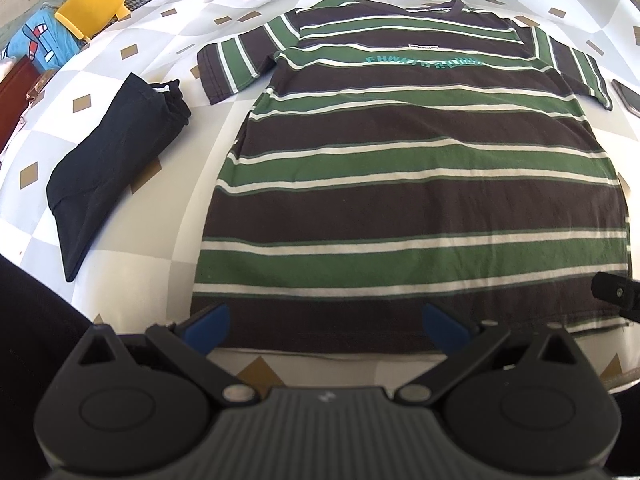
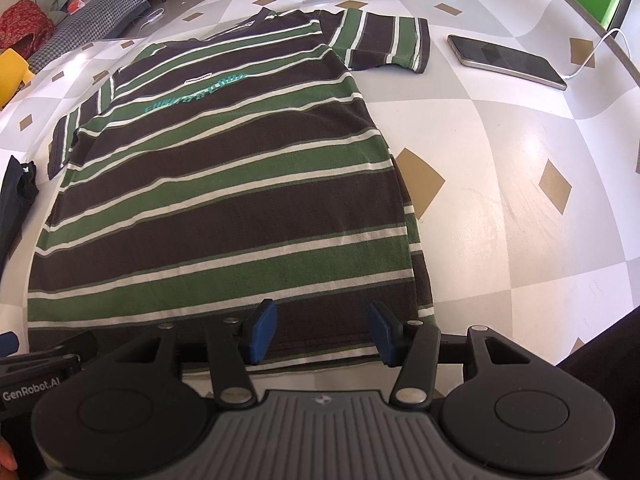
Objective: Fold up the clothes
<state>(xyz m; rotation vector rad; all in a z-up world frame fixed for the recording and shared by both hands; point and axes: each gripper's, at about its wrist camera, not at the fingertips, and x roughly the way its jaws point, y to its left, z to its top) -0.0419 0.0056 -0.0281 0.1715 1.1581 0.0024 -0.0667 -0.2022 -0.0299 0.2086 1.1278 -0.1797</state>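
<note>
**Both grippers poised at the shirt hem**

The left gripper [image 1: 326, 330] and right gripper [image 2: 322, 332] stand apart, clamping nothing, over the hem of the brown, green and white striped cotton T-shirt [image 1: 412, 184]. It lies flat on the white-and-grey checked counter [image 2: 500, 168], collar at 12 o'clock. At 10 o'clock lies a dark, seemingly folded garment [image 1: 116, 160]; at 2 o'clock, a black smartphone [image 2: 508, 60].

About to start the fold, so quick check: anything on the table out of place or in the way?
The striped T-shirt lies flat and straight. The one oddity: a phone on its charging cable lies just beyond the shirt's right sleeve, where a sideways fold could catch it.
</note>
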